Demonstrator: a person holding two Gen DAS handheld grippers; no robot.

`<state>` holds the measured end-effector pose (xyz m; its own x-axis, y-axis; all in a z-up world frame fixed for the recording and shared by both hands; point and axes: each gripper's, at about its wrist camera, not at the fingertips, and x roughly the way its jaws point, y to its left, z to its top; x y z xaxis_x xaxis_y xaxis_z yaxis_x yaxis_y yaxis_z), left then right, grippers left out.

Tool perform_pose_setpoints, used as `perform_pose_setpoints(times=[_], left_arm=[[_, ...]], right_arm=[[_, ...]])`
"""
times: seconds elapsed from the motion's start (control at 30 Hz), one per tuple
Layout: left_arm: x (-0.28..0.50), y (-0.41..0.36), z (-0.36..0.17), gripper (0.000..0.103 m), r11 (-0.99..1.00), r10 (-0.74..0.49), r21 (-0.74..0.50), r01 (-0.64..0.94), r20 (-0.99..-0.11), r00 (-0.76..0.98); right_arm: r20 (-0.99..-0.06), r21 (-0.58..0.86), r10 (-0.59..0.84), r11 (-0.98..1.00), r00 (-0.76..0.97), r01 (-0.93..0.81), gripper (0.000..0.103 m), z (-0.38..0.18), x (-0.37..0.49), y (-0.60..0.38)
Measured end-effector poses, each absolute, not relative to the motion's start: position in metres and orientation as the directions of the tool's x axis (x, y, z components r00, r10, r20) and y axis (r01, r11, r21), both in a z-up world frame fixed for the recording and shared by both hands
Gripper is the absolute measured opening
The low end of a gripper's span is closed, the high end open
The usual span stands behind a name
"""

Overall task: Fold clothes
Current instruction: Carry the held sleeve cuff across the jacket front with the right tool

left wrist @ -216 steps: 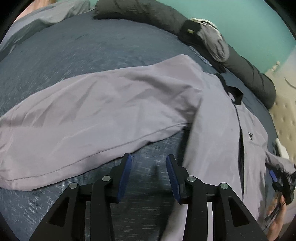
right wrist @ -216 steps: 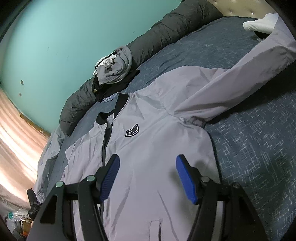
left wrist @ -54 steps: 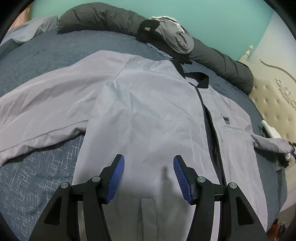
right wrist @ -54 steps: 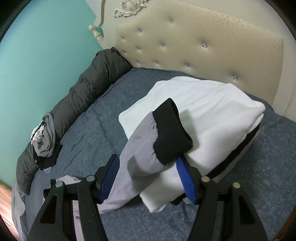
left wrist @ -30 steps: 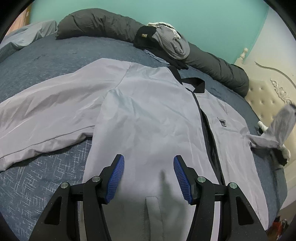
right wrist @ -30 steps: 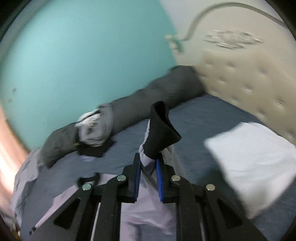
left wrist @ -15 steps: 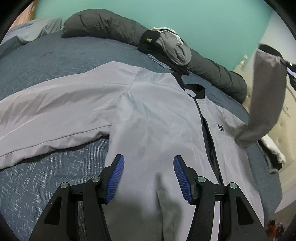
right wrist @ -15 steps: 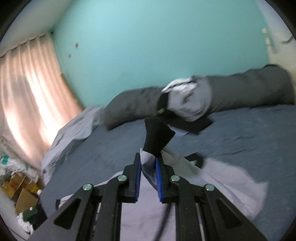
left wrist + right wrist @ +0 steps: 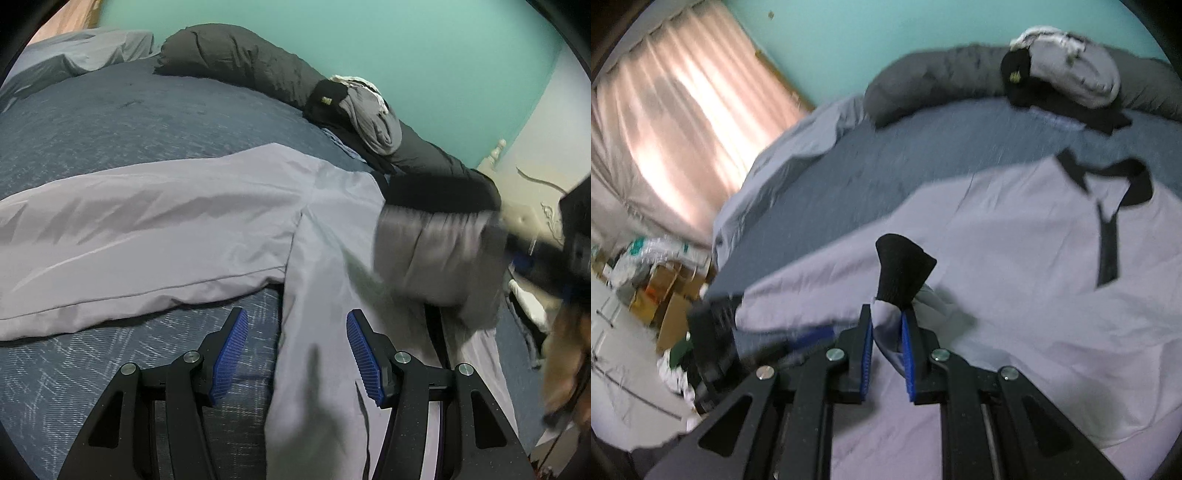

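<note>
From your left wrist, you see the jacket [image 9: 207, 206] lying flat on the blue bed [image 9: 110, 122], one sleeve stretched out to the left and the body running down under your left gripper [image 9: 293, 354]. That gripper stands partly open with nothing between its blue pads; the jacket's side edge lies below the gap, with bare bed cover under the left pad. At the right, blurred, the other sleeve [image 9: 432, 254] with its black cuff [image 9: 439, 195] hangs above the jacket's front, and the right gripper is a dark smear at the frame's edge. A dark bolster [image 9: 251, 62] lies along the far side of the bed, with a grey bundle [image 9: 373, 118] on it.

From your right wrist, your right gripper [image 9: 887, 341] is nearly closed, its pads pinching the sleeve [image 9: 886, 325] just below the cuff [image 9: 905, 269], which sticks up past the fingertips. Beneath it the jacket [image 9: 1015, 258] is spread front up, its black collar [image 9: 1134, 184] and zipper line at the upper right. A pink curtain [image 9: 672, 122] fills the upper left.
</note>
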<state>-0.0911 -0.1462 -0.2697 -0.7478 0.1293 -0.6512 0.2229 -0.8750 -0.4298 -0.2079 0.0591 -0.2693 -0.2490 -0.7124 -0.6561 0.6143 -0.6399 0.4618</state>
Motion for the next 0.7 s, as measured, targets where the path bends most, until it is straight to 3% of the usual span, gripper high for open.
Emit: perform_pose_setpoints(times=[0.5, 0.7], left_arm=[[-0.088, -0.150, -0.267, 0.062, -0.880, 0.115, -0.419, 0.225, -0.647, -0.754], [-0.086, -0.150, -0.266, 0.062, -0.881, 0.110, -0.416, 0.226, -0.645, -0.757]], right_arm=[[-0.747, 0.446, -0.657, -0.606, -0.099, 0.659, 0.014, -0.325, -0.167, 0.056], [-0.757, 0.478, -0.652, -0.600, -0.046, 0.641, 0.028, -0.339, -0.154, 0.058]])
